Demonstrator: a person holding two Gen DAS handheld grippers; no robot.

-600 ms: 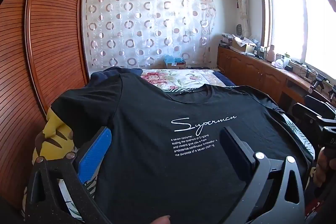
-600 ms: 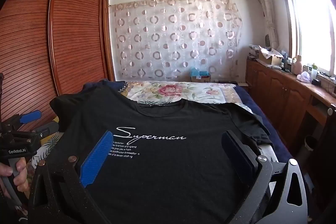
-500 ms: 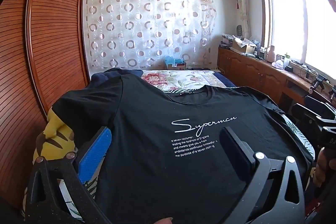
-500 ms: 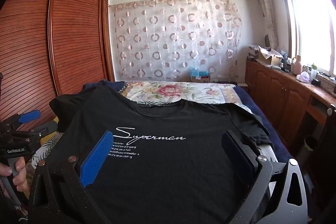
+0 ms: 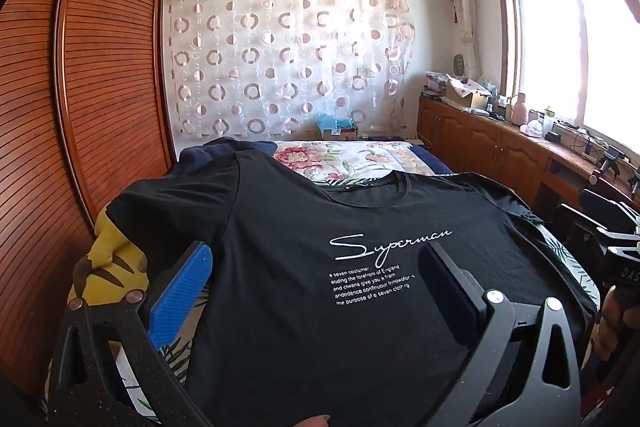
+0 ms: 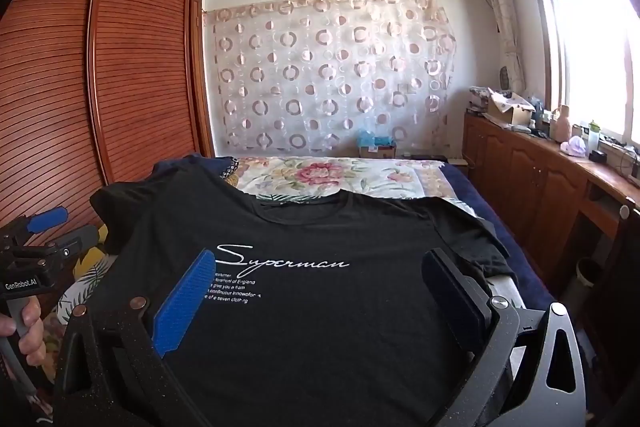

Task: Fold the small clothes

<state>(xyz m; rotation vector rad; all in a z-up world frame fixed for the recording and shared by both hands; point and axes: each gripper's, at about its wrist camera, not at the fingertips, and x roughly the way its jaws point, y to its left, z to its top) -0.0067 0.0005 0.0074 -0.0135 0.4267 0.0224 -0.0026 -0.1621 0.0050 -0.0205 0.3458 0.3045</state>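
You are holding the left gripper (image 5: 314,281) and right gripper (image 6: 320,281) with fingers spread wide, gripping nothing, above the black T-shirt (image 5: 320,287), which is lying flat, print up, on the bed (image 6: 340,179).

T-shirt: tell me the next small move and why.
Probably lower the left gripper onto the left sleeve and pinch it. The T-shirt lies spread flat, print up, unfolded; both grippers hover open above it, holding nothing.
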